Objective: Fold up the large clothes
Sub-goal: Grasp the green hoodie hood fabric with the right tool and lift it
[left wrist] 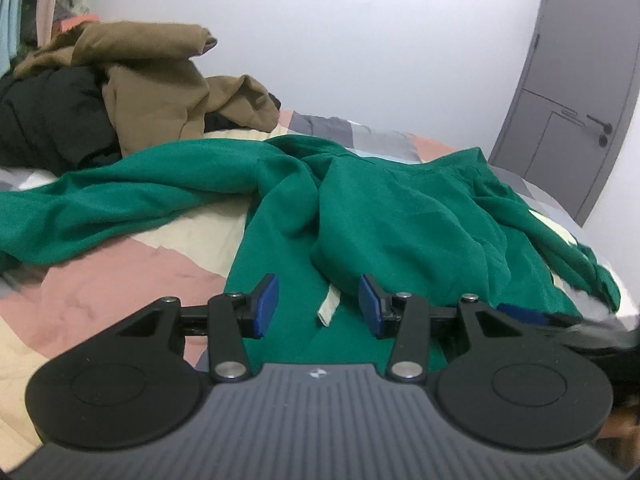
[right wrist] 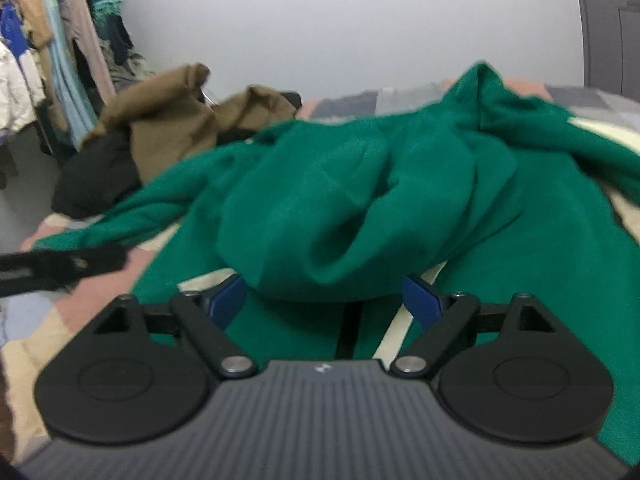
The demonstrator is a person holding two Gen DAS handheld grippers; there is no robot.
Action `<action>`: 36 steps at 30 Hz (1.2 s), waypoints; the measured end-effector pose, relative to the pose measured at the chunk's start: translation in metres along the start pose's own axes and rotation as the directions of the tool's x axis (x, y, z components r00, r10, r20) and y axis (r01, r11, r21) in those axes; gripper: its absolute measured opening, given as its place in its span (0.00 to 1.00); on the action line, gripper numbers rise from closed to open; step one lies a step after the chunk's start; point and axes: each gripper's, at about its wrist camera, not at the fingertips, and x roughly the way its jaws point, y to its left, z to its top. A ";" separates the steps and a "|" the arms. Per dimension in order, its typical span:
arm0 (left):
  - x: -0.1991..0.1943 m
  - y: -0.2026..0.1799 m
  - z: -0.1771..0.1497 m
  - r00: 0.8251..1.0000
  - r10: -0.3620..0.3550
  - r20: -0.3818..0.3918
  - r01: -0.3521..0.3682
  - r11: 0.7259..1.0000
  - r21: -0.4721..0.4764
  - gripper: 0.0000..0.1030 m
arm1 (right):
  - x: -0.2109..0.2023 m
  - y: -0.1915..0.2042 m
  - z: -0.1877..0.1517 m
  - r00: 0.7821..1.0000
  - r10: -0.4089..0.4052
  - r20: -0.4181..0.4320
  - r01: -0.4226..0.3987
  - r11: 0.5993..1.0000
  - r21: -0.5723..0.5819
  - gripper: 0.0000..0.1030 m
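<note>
A large green garment lies crumpled across the bed, one sleeve stretched out to the left. In the left wrist view my left gripper hovers low over its near hem. The blue pads stand apart with only a cream drawstring on the cloth below them. In the right wrist view my right gripper is open wide. A bunched fold of the green garment bulges just above and between its fingers, and the pads do not press on it. Each gripper shows as a dark blur at the edge of the other's view.
A heap of brown clothes and black clothes sits at the back left of the patchwork bedcover. Hanging clothes fill the far left. A grey door stands at the right, past the bed's edge.
</note>
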 end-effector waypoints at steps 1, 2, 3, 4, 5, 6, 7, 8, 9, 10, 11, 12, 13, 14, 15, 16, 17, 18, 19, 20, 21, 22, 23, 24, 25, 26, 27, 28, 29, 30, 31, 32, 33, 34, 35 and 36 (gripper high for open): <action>0.003 0.004 0.002 1.000 -0.007 0.000 0.007 1.000 -0.016 0.49 | 0.011 0.000 0.000 1.000 -0.009 -0.006 0.009 1.000 -0.002 0.84; 0.005 0.006 0.002 1.000 -0.005 0.003 0.005 1.000 -0.021 0.49 | 0.019 -0.001 0.000 1.000 -0.017 -0.008 0.017 1.000 -0.007 0.84; 0.007 0.008 0.003 1.000 0.004 0.008 -0.004 1.000 -0.018 0.49 | 0.029 -0.002 -0.001 1.000 -0.025 -0.011 0.025 1.000 -0.013 0.84; 0.010 0.010 0.004 1.000 0.009 0.009 -0.009 1.000 -0.014 0.49 | 0.040 -0.002 0.000 0.999 -0.033 -0.017 0.033 0.999 -0.018 0.84; 0.012 0.013 0.003 1.000 0.011 0.010 -0.011 1.000 -0.016 0.49 | 0.049 -0.003 0.002 0.999 -0.039 -0.024 0.038 0.999 -0.022 0.84; 0.014 0.016 0.004 1.000 0.013 0.007 -0.013 1.000 -0.025 0.49 | 0.058 -0.003 0.005 0.998 -0.049 -0.024 0.048 0.998 -0.033 0.83; 0.017 0.021 0.004 1.000 0.012 0.000 -0.013 0.999 -0.040 0.49 | 0.066 -0.002 0.009 0.998 -0.061 -0.021 0.060 0.997 -0.043 0.78; 0.020 0.025 0.004 1.000 0.011 -0.009 -0.012 0.998 -0.056 0.49 | 0.073 -0.002 0.014 0.998 -0.067 -0.018 0.066 0.997 -0.042 0.74; 0.023 0.030 0.004 1.000 0.010 -0.016 -0.012 0.997 -0.073 0.49 | 0.078 -0.003 0.021 0.998 -0.064 -0.016 0.064 0.997 -0.037 0.63; 0.026 0.035 0.005 1.000 0.010 -0.021 -0.012 0.996 -0.088 0.49 | 0.084 -0.004 0.028 0.998 -0.060 -0.013 0.059 0.998 -0.038 0.48; 0.029 0.039 0.005 1.000 0.013 -0.022 -0.015 0.996 -0.092 0.49 | 0.091 -0.003 0.039 0.998 -0.062 -0.009 0.062 0.997 -0.053 0.43; 0.032 0.043 0.007 0.999 0.023 -0.022 -0.025 0.996 -0.089 0.49 | 0.096 -0.003 0.050 0.997 -0.071 -0.004 0.071 0.995 -0.072 0.35; 0.035 0.046 0.009 0.999 0.034 -0.020 -0.036 0.996 -0.087 0.49 | 0.103 -0.004 0.063 0.997 -0.079 0.003 0.079 0.993 -0.091 0.33; 0.039 0.051 0.011 0.999 0.044 -0.016 -0.046 0.995 -0.087 0.49 | 0.108 -0.006 0.075 0.997 -0.081 0.011 0.081 0.991 -0.102 0.30; 0.043 0.055 0.013 0.999 0.051 -0.012 -0.052 0.994 -0.092 0.49 | 0.114 -0.008 0.092 0.996 -0.088 0.025 0.090 0.989 -0.116 0.28; 0.048 0.061 0.015 0.998 0.058 -0.010 -0.059 0.993 -0.101 0.49 | 0.120 -0.011 0.107 0.995 -0.096 0.040 0.100 0.987 -0.127 0.27; 0.054 0.066 0.016 0.998 0.064 -0.012 -0.065 0.992 -0.108 0.49 | 0.127 -0.015 0.127 0.992 -0.108 0.060 0.115 0.984 -0.136 0.27; 0.060 0.071 0.018 0.997 0.070 -0.018 -0.071 0.991 -0.114 0.49 | 0.134 -0.020 0.144 0.990 -0.118 0.070 0.127 0.982 -0.141 0.26; 0.068 0.077 0.019 0.997 0.074 -0.027 -0.076 0.990 -0.120 0.49 | 0.142 -0.022 0.161 0.988 -0.132 0.075 0.142 0.978 -0.150 0.25; 0.074 0.080 0.020 0.997 0.076 -0.030 -0.079 0.989 -0.125 0.49 | 0.152 -0.023 0.182 0.985 -0.153 0.078 0.164 0.973 -0.161 0.25; 0.082 0.085 0.020 0.996 0.081 -0.032 -0.084 0.988 -0.128 0.49 | 0.161 -0.026 0.200 0.983 -0.167 0.083 0.178 0.970 -0.164 0.24; 0.090 0.087 0.020 0.995 0.087 -0.039 -0.091 0.987 -0.130 0.49 | 0.171 -0.029 0.218 0.980 -0.177 0.092 0.190 0.968 -0.163 0.24; 0.097 0.091 0.020 0.995 0.086 -0.047 -0.092 0.986 -0.136 0.49 | 0.181 -0.032 0.236 0.976 -0.189 0.106 0.205 0.964 -0.167 0.24; 0.104 0.094 0.021 0.996 0.077 -0.048 -0.083 0.986 -0.145 0.49 | 0.191 -0.034 0.251 0.971 -0.204 0.124 0.223 0.959 -0.176 0.24; 0.110 0.097 0.021 0.997 0.069 -0.047 -0.076 0.985 -0.154 0.49 | 0.201 -0.035 0.269 0.964 -0.220 0.149 0.246 0.951 -0.189 0.24; 0.117 0.099 0.022 0.997 0.067 -0.049 -0.074 0.984 -0.160 0.49 | 0.211 -0.036 0.285 0.957 -0.233 0.176 0.266 0.943 -0.200 0.24; 0.122 0.101 0.023 0.997 0.062 -0.046 -0.069 0.984 -0.164 0.49 | 0.221 -0.038 0.300 0.949 -0.245 0.199 0.286 0.935 -0.208 0.24; 0.129 0.103 0.023 0.998 0.056 -0.039 -0.062 0.984 -0.164 0.49 | 0.230 -0.041 0.312 0.941 -0.258 0.217 0.304 0.929 -0.211 0.24; 0.134 0.105 0.024 0.998 0.057 -0.035 -0.062 0.984 -0.166 0.49 | 0.243 -0.044 0.326 0.930 -0.281 0.236 0.331 0.921 -0.205 0.24; 0.140 0.106 0.025 0.998 0.059 -0.035 -0.065 0.983 -0.171 0.49 | 0.254 -0.048 0.335 0.922 -0.298 0.247 0.349 0.916 -0.199 0.24; 0.147 0.109 0.025 0.998 0.053 -0.033 -0.058 0.981 -0.184 0.49 | 0.266 -0.052 0.343 0.916 -0.311 0.252 0.362 0.912 -0.191 0.24; 0.152 0.111 0.026 0.999 0.044 -0.032 -0.050 0.979 -0.196 0.49 | 0.280 -0.057 0.349 0.912 -0.319 0.257 0.370 0.911 -0.181 0.24; 0.159 0.113 0.025 0.999 0.041 -0.032 -0.047 0.978 -0.203 0.49 | 0.292 -0.061 0.353 0.911 -0.320 0.261 0.371 0.912 -0.177 0.24; 0.163 0.114 0.024 0.999 0.042 -0.032 -0.048 0.978 -0.204 0.49 | 0.304 -0.064 0.355 0.907 -0.324 0.268 0.376 0.910 -0.176 0.24; 0.167 0.114 0.022 0.999 0.042 -0.030 -0.048 0.978 -0.203 0.49 | 0.315 -0.067 0.354 0.902 -0.331 0.276 0.386 0.906 -0.176 0.24; 0.173 0.115 0.021 0.999 0.041 -0.028 -0.046 0.977 -0.206 0.49 | 0.329 -0.071 0.354 0.897 -0.346 0.276 0.401 0.899 -0.175 0.24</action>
